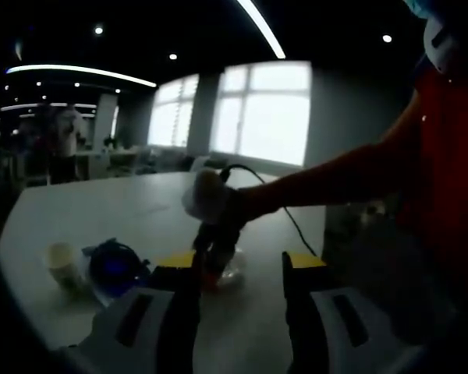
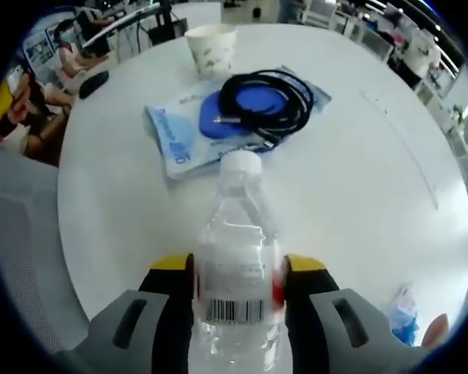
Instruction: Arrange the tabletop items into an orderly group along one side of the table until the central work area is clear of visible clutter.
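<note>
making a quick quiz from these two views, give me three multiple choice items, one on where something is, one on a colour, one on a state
1. Where does the coiled black cable lie?
A. on the blue packet
B. inside the paper cup
C. around the bottle

2. What colour is the cap of the water bottle?
A. red
B. white
C. green

3. What is the right gripper doing?
A. standing open over bare table
B. shut on the paper cup
C. shut on the water bottle

Key: 1 A, the cable rests on the blue packet, beyond the bottle and just short of the paper cup. 2 B, the cap reads white in the right gripper view. 3 C, both yellow-tipped jaws press the bottle's sides by its label. The left gripper is open, its jaws apart with nothing between them.
</note>
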The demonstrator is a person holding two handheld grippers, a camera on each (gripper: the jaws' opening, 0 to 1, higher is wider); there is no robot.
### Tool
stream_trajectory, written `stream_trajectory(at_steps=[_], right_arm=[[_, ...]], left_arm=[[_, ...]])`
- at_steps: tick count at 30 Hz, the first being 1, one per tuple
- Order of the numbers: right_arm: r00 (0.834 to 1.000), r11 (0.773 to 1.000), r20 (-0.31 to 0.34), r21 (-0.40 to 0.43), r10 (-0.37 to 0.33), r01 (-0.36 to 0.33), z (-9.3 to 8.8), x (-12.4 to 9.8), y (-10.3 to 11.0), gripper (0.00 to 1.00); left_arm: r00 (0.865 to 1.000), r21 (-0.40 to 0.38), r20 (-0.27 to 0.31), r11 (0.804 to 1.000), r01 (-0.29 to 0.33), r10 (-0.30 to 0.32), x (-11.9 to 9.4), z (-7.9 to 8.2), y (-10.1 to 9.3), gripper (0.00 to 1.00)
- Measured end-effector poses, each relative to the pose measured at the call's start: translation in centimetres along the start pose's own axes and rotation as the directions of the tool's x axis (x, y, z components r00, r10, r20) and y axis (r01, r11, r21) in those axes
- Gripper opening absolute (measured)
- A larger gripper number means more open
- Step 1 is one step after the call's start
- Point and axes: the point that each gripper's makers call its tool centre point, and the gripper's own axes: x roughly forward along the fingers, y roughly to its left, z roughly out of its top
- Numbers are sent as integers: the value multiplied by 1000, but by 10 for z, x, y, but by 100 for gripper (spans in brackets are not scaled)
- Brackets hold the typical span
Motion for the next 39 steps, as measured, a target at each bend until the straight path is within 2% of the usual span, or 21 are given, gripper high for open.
stream_trajectory(at_steps=[5, 15, 32, 39], right_arm=[[1000, 1000, -17, -11, -2, 2, -3, 1, -2, 45], [1000, 1000, -15, -3, 5, -5, -3, 1, -1, 44], [1000, 1000, -8, -23, 8, -8, -2, 0, 0, 42], [1000, 1000, -4, -30, 8, -9, -2, 0, 0, 41]], left_arm=[[1000, -2, 0, 1000, -3, 3, 0, 0, 1, 40], [1000, -3, 8, 1000, -18, 18, 0, 1, 5, 49], [995, -29, 43, 996, -89, 90, -2, 9, 17, 79], [994, -42, 42, 994, -103, 105, -2, 9, 20, 84]])
